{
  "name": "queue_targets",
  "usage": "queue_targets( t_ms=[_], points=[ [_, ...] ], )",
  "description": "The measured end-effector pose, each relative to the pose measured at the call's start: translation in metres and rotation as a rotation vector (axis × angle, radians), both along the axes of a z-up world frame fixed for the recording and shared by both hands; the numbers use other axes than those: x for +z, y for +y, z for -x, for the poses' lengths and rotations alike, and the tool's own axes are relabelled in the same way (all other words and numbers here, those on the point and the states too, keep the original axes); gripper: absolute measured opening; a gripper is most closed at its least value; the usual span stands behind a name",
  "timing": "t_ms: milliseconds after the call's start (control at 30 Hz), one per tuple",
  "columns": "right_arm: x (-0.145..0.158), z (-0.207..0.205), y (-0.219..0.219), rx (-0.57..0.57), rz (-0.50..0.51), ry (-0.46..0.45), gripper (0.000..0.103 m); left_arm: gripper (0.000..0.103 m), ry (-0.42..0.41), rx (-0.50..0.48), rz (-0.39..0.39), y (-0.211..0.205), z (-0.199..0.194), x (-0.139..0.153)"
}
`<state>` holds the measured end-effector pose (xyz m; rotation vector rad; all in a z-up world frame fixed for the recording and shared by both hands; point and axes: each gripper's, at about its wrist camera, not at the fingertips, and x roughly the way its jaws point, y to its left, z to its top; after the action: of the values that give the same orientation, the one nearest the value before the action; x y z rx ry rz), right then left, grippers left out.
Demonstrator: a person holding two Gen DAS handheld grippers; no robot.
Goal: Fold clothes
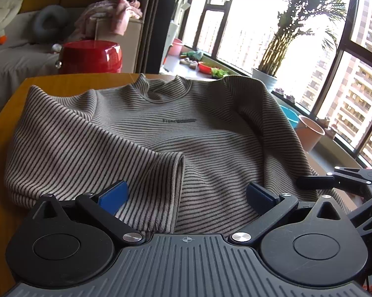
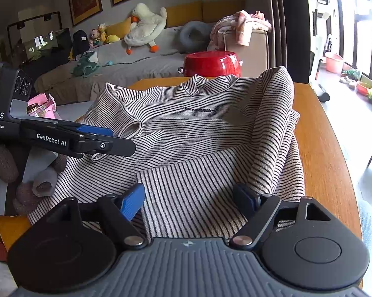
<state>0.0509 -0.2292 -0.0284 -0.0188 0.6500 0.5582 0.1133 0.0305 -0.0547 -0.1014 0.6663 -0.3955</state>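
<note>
A striped beige sweater (image 1: 176, 133) lies face up on the wooden table (image 1: 10, 113), both sleeves folded in across its body. It also shows in the right wrist view (image 2: 193, 136). My left gripper (image 1: 187, 195) is open and empty, just above the sweater's near hem beside the left sleeve cuff (image 1: 178, 173). My right gripper (image 2: 192, 200) is open and empty over the hem, next to the folded right sleeve (image 2: 272, 143). The left gripper also shows at the left of the right wrist view (image 2: 99, 136), and the right gripper shows at the right edge of the left wrist view (image 1: 317, 182).
A red stool (image 1: 91, 55) stands behind the table's far edge, with a grey sofa (image 2: 136, 57) carrying soft toys beyond it. Windows, a potted plant (image 1: 265, 76) and buckets (image 1: 309, 133) are to the right. The table edge (image 2: 334, 163) runs close to the sweater's right side.
</note>
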Motion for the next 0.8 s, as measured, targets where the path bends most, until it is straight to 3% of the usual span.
queue_targets(
  t_ms=[100, 200, 300, 367, 433, 533, 667, 800],
  points=[
    [0.016, -0.005, -0.011, -0.022, -0.103, 0.026, 0.078, 0.103, 0.001, -0.013, 0.001, -0.001, -0.001, 0.003],
    [0.035, -0.025, -0.021, -0.105, -0.167, -0.027, 0.078, 0.103, -0.019, -0.055, 0.056, 0.001, -0.007, 0.008],
    [0.035, -0.063, -0.02, -0.211, -0.172, -0.042, 0.078, 0.103, -0.052, -0.093, 0.123, 0.002, -0.016, 0.01],
    [0.025, -0.091, -0.017, -0.273, -0.182, 0.011, 0.078, 0.103, -0.043, -0.075, 0.147, 0.004, -0.025, 0.002],
    [0.013, -0.111, -0.012, -0.347, -0.18, 0.055, 0.078, 0.103, -0.012, -0.056, 0.201, 0.01, -0.03, -0.004],
    [0.001, -0.116, 0.001, -0.389, -0.157, 0.016, 0.079, 0.103, -0.013, -0.048, 0.268, 0.02, -0.03, -0.006],
    [-0.005, -0.118, 0.028, -0.362, -0.031, -0.038, 0.09, 0.103, -0.01, -0.047, 0.29, 0.023, -0.031, -0.007],
    [-0.006, -0.122, 0.032, -0.332, 0.0, -0.024, 0.094, 0.103, -0.013, -0.047, 0.291, 0.021, -0.03, -0.007]
  ],
)
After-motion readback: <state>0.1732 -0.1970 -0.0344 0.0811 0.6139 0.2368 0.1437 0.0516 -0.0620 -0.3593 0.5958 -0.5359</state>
